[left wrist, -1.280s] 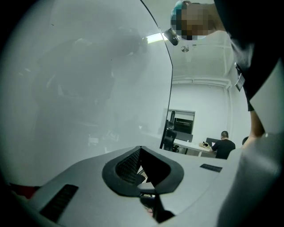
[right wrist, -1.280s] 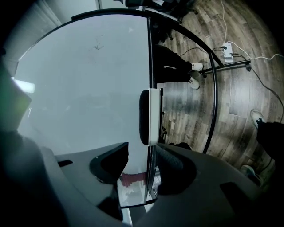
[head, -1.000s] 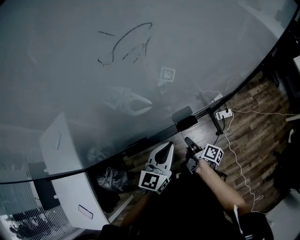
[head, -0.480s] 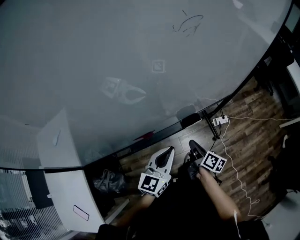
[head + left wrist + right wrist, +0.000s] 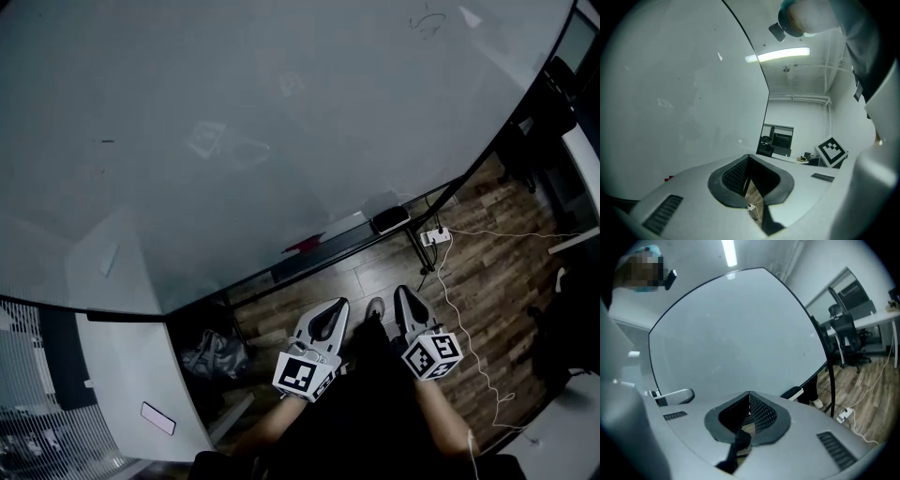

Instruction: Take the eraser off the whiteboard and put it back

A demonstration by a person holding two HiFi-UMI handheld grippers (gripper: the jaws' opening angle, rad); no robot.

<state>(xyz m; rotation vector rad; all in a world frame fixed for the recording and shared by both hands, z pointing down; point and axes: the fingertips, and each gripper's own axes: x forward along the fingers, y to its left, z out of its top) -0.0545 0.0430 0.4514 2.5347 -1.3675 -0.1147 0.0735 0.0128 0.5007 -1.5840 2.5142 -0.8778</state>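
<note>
**A:** Dark block at the right end of the ledge [image 5: 319,251] under the whiteboard [image 5: 234,112]: is that the eraser [image 5: 391,219]?

**B:** I'd say so. It lies flat on the ledge, touching nothing but the rail. A red marker [image 5: 302,246] sits further left on the same ledge.

**A:** And who has hold of it?

**B:** Nobody. The left tool [image 5: 748,157] has its tips pressed together, and only wooden floor shows through the gap behind the pads. The right tool [image 5: 749,394] is pressed together too, with nothing pinched. Both hang low in front of the person, above the floor and well apart from the eraser.

**A:** So where does that leave the job?

**B:** The eraser is in its resting place and both tools are empty. That fits either end of the task: put back already, or not yet lifted. Both tools are closed rather than spread for a grab and sit away from the ledge, so I lean toward finished. That's a judgement, though.

**A:** Anything left on the board?

**B:** A small scribble [image 5: 427,19] near the top right corner. The task doesn't ask for wiping, so it needn't count.
</note>
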